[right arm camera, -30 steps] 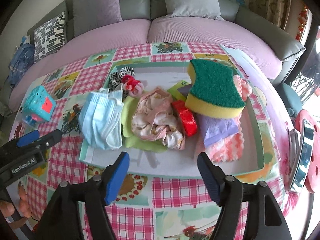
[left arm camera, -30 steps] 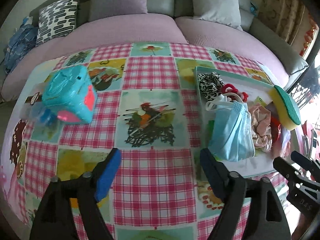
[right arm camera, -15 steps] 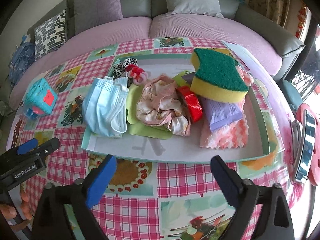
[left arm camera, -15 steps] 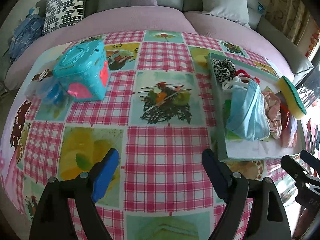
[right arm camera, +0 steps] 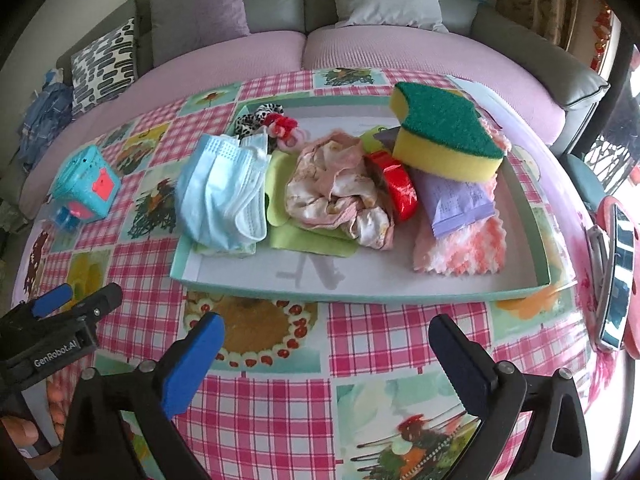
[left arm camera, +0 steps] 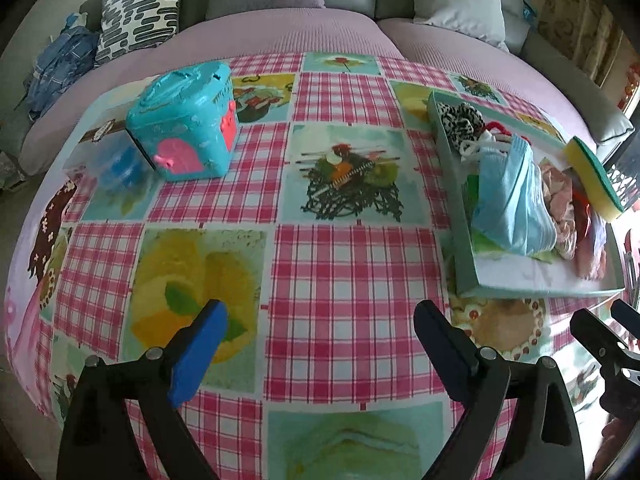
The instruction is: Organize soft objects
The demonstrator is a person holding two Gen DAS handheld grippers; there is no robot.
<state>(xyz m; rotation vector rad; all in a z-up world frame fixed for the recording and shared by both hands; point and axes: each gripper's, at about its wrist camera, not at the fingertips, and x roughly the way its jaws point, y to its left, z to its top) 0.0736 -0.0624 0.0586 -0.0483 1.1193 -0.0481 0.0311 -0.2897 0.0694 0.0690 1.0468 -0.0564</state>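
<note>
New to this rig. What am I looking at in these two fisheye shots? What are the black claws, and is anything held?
There is no robot arm here. A person holds a two-finger claw in each hand, and each claw carries a fisheye camera looking along its fingers. One picture is from the left claw, the other from the right claw. Both are open and hold nothing.

On the checked tablecloth lies a shallow tray of soft things: a blue face mask, a pink crumpled cloth, a yellow-green sponge on top and a pink knitted cloth. A turquoise toy box stands apart, to the left. A sofa is behind.
</note>
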